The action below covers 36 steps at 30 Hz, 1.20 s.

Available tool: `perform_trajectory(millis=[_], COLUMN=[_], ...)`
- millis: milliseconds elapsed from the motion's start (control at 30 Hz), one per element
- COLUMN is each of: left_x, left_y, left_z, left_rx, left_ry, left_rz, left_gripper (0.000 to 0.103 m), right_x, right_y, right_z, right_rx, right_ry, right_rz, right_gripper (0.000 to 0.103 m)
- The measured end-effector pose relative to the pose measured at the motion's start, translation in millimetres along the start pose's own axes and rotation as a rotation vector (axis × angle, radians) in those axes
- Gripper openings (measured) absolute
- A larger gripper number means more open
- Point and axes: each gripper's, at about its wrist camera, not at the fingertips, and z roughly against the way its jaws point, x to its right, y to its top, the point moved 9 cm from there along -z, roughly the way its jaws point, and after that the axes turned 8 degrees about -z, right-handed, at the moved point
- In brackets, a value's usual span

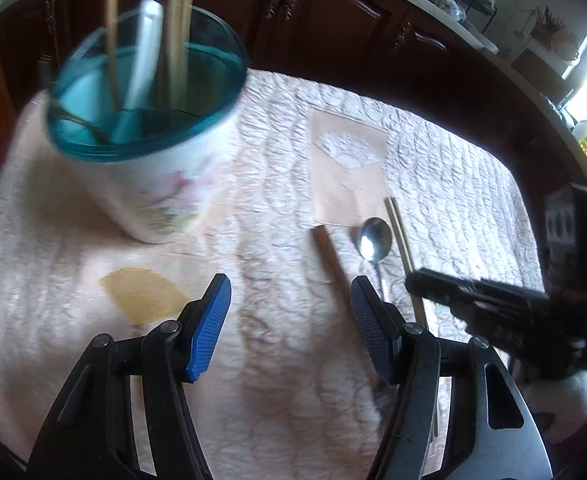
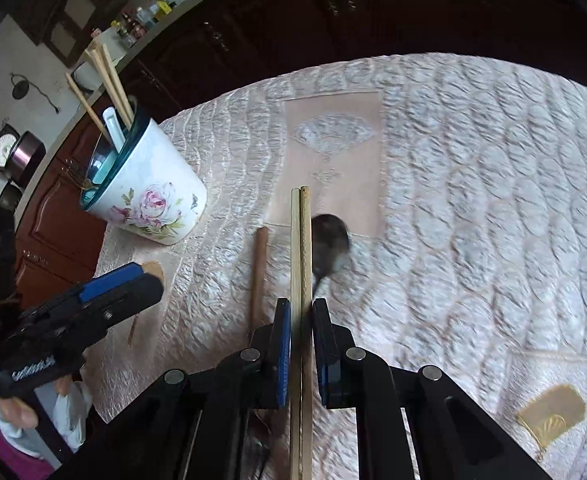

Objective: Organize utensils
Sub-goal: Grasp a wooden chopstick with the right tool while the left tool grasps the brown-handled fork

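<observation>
1. Clamping down now: the right claw (image 2: 301, 312) has its blue pads pressed on a pair of pale chopsticks (image 2: 300, 240), the sticks running straight out between the jaws over the desk.
2. The left claw (image 1: 289, 320) hangs with its jaws wide apart and nothing between them, pointed down at the quilted pink cloth (image 1: 453, 184) that covers the desk.
3. On that cloth lies a metal spoon (image 1: 373, 240), bowl away from the claws, just beside the gripped chopsticks; in the right wrist view it is a dark blur to the right of them.
4. A brown stick (image 1: 329, 256) lies on the cloth on the spoon's other side, close to the left claw's right finger.
5. Over to the left stands the flowered cup (image 2: 153, 200) with its teal rim, upright on the cloth, well apart from the loose utensils.
6. Already in the cup: a white spoon (image 1: 141, 68) and several chopsticks leaning against the rim.
7. Dark wooden cabinets (image 1: 333, 12) run behind the desk.
</observation>
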Motion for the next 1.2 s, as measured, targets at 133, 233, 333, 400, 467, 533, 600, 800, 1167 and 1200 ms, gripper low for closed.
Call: perform_trajectory(millis=[133,233,333,400,467,533,600,800,1167,1200], left_x=[15.0,21.6,23.0,22.6,20.4,19.1,18.6,22.0,34.9,35.0], left_y=[4.6,8.1,9.8,10.2,10.4,11.0,11.5,15.6,20.5,21.2], left_z=[-18.1,-28.4,-37.4,-42.7,-46.7,-51.4,-55.6,-68.2,-87.8,-88.0], left_rx=[-0.029,-0.04,-0.054,-0.063,-0.069,-0.077,-0.083,-0.104,-0.143,-0.146], left_ry=[-0.019,-0.009,-0.002,0.008,0.016,0.023,0.028,0.038,0.035,0.035], left_rz=[-0.001,-0.01,-0.016,-0.02,-0.024,-0.025,-0.024,-0.041,-0.066,-0.066], left_gripper=[0.061,0.061,0.061,0.061,0.061,0.061,0.061,0.061,0.061,0.06], right_x=[20.0,42.1,61.3,70.3,72.1,76.1,77.1,71.2,70.0,72.5], right_y=[-9.1,-15.2,-14.7,-13.5,-12.3,-8.4,-4.5,11.1,35.6,34.2], right_z=[8.1,9.2,16.3,24.8,29.3,29.3,21.9,-6.5,-24.7,-22.6], right_rx=[0.0,0.001,0.013,0.036,0.038,0.034,0.022,0.012,-0.007,-0.014], right_ry=[-0.04,-0.1,-0.146,-0.164,-0.165,-0.174,-0.178,-0.175,-0.103,-0.109], right_rz=[-0.011,-0.034,-0.065,-0.075,-0.066,-0.059,-0.056,-0.038,-0.067,-0.061], right_gripper=[0.01,0.011,0.017,0.019,0.019,0.019,0.019,0.019,0.006,0.006])
